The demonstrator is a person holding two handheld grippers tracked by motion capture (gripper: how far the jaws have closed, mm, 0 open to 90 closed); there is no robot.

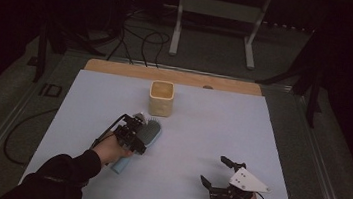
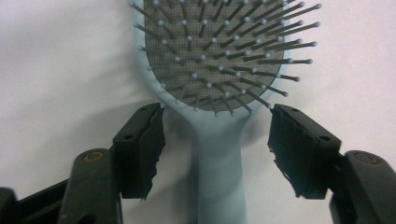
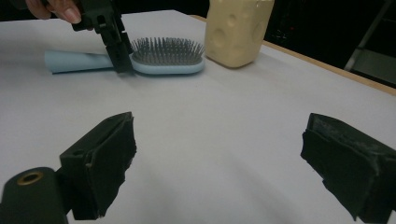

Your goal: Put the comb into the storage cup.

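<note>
A light blue hairbrush [image 1: 152, 131] lies bristles up on the white sheet [image 1: 222, 125], its handle pointing toward the person. My left gripper [image 1: 133, 140] reaches down over the handle where it meets the head. In the left gripper view the handle [image 2: 219, 158] sits between the two pads [image 2: 144, 144], with a gap on each side, so the left gripper [image 2: 215, 116] is open. My right gripper [image 1: 213, 169] rests low at the front right, open with nothing between its fingers; from the right gripper [image 3: 219, 140] I see the hairbrush [image 3: 168, 60] and the left gripper [image 3: 116, 51] farther off.
A beige cup with round dimples [image 1: 161, 98] stands just beyond the brush head, also seen as the beige cup [image 3: 238, 30] in the right gripper view. A wooden table edge [image 1: 117, 68] shows behind the sheet. Cables and a metal stand [image 1: 214, 13] lie on the floor beyond.
</note>
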